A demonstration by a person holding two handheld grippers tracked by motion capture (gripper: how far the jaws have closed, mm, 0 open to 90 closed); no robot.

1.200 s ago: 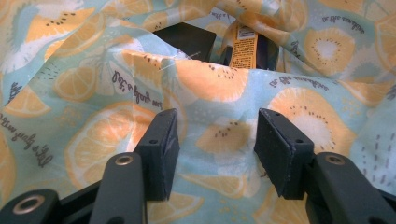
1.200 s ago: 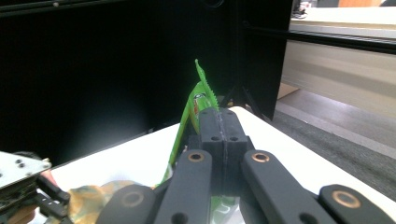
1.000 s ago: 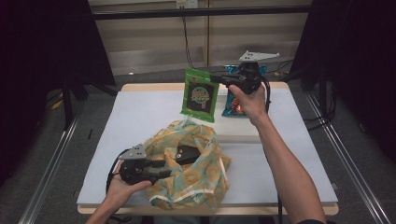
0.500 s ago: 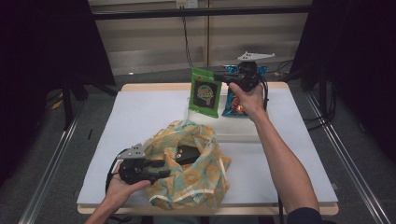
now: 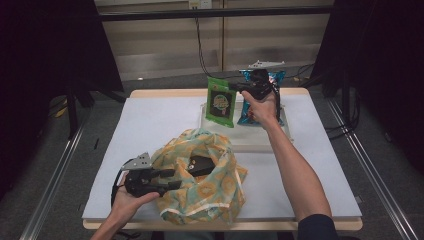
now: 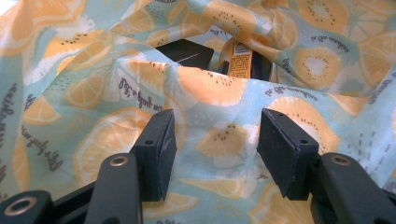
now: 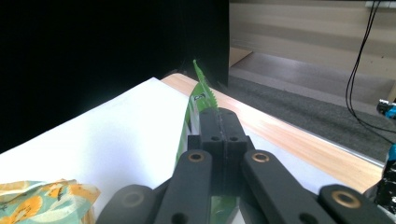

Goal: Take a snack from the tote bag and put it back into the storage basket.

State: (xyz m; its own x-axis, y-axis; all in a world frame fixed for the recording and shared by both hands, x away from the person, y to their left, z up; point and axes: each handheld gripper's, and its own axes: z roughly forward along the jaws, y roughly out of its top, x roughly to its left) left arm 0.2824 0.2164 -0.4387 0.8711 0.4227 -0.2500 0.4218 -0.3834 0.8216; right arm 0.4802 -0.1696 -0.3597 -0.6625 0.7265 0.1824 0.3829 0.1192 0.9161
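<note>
Above the tray (image 5: 295,137), right claw (image 5: 235,88) clenches a flat green packet (image 5: 220,101) (round logo, lettering probably unreadable).

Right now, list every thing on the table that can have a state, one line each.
Green packet: lifted, hanging upright, pinched at its top edge.
Right gripper: jaws shut on the green packet.
Left gripper: jaws open, bag cloth between them, pads not pressing.
Cloth bag: crumpled, mouth open, dark item inside.
Blue packet: standing in the clear tray.

Blue snack bag (image 5: 260,102) upright behind clear tray (image 5: 260,139), white tabletop (image 5: 150,130)
</note>
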